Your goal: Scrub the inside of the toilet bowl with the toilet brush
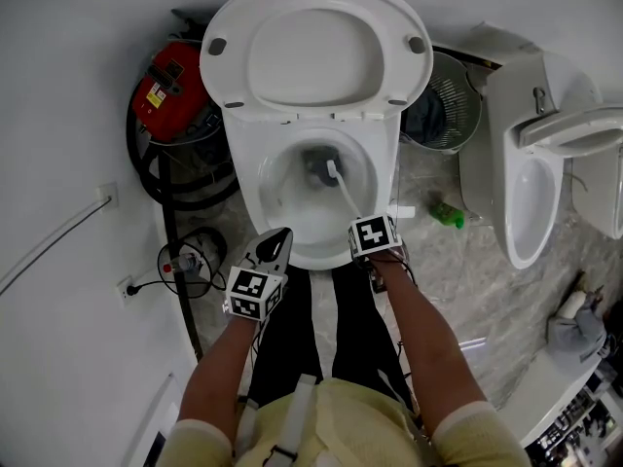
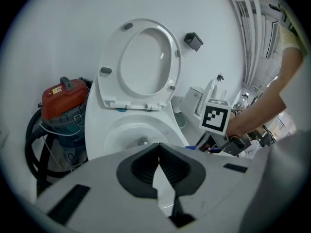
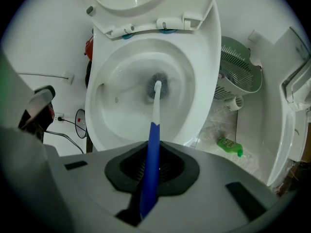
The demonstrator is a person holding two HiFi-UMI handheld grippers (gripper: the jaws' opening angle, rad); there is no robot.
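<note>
While the toilet brush (image 3: 154,130) is clamped by its blue handle, its long axis runs forward and down from the near rim into the bowl. The blue section gives way to a white shaft. The bristle head points away from the person and sits at the dark sump in the bottom of the toilet bowl (image 3: 204,81). In the head view the toilet brush (image 1: 343,188) slants from lower right to upper left, with the head low in the centre of the toilet bowl (image 1: 249,197).

The right gripper (image 3: 151,166) has its jaws closed on the blue handle, which passes upright between the ribbed pads. In the head view the right gripper (image 1: 365,224) sits at the near right edge of the rim, its marker cube facing up.

The left gripper (image 2: 159,166) has its jaws together, the tips meeting, and nothing is between them. In the head view the left gripper (image 1: 276,243) hangs at the near left edge of the rim, just beside the right one, pointing towards the bowl.

The seat and lid (image 1: 311,47) stand raised against the wall behind the bowl. A red canister vacuum (image 1: 170,86) with a black hose stands to the left of the toilet. A wire basket (image 1: 453,100) stands to the right. A green bottle (image 1: 448,214) lies on its side on the marbled floor near it. A second white fixture (image 1: 531,193) stands further right, well apart from the bowl.
</note>
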